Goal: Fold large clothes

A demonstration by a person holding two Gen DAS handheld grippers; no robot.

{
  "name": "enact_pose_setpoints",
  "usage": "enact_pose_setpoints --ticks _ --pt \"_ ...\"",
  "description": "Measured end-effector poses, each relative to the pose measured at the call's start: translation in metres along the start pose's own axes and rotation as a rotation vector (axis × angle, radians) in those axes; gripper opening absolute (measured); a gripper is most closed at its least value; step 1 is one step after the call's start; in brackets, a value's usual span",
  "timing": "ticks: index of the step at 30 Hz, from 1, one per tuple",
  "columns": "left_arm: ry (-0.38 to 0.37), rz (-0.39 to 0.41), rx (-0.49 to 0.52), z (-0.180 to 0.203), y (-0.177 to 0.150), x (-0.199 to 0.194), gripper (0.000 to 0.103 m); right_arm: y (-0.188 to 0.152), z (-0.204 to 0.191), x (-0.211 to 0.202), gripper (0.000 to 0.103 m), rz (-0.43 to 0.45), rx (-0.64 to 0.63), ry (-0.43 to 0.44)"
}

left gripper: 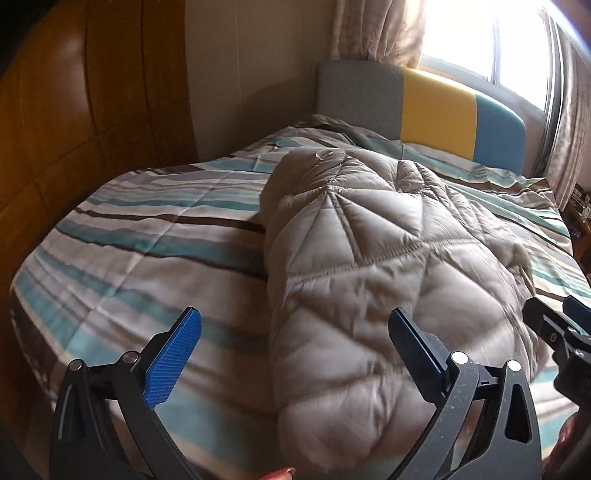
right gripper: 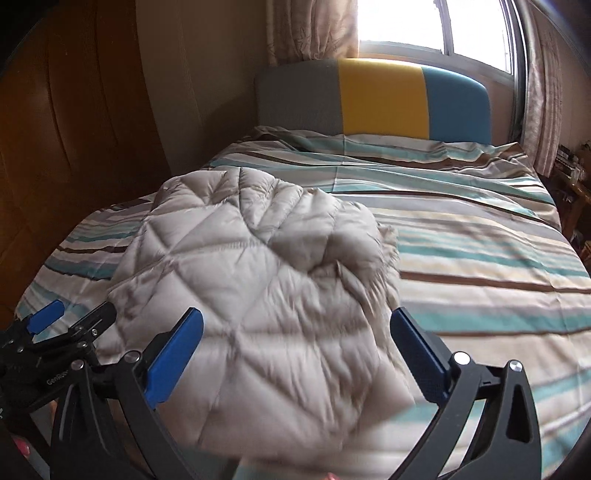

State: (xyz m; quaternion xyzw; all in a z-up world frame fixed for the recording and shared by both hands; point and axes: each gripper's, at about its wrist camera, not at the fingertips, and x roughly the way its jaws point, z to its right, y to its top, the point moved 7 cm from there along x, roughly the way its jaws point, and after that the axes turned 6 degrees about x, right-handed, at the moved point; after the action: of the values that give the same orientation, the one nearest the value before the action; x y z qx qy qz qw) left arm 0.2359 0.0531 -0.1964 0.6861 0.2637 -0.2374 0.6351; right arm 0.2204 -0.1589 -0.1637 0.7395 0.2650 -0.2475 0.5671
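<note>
A beige quilted puffer jacket (left gripper: 369,258) lies bunched on the striped bed; it also shows in the right wrist view (right gripper: 258,277). My left gripper (left gripper: 295,325) is open with blue pads, hovering over the jacket's near left edge, holding nothing. My right gripper (right gripper: 297,325) is open over the jacket's near right part, holding nothing. The right gripper (left gripper: 554,325) shows at the right edge of the left wrist view. The left gripper (right gripper: 70,321) shows at the left edge of the right wrist view.
The bed has a striped teal, brown and white cover (right gripper: 461,240). A grey, yellow and blue headboard (right gripper: 380,96) stands at the far end under a bright window (right gripper: 443,26) with curtains. A wooden wardrobe (left gripper: 74,110) stands left of the bed.
</note>
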Motion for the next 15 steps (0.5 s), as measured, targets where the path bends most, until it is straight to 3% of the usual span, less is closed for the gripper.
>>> enact_pose_setpoints --ticks 15 --pt "0.010 0.119 0.031 -0.010 -0.022 -0.096 0.100 -0.028 -0.009 -0.097 0.101 0.096 -0.029 -0.035"
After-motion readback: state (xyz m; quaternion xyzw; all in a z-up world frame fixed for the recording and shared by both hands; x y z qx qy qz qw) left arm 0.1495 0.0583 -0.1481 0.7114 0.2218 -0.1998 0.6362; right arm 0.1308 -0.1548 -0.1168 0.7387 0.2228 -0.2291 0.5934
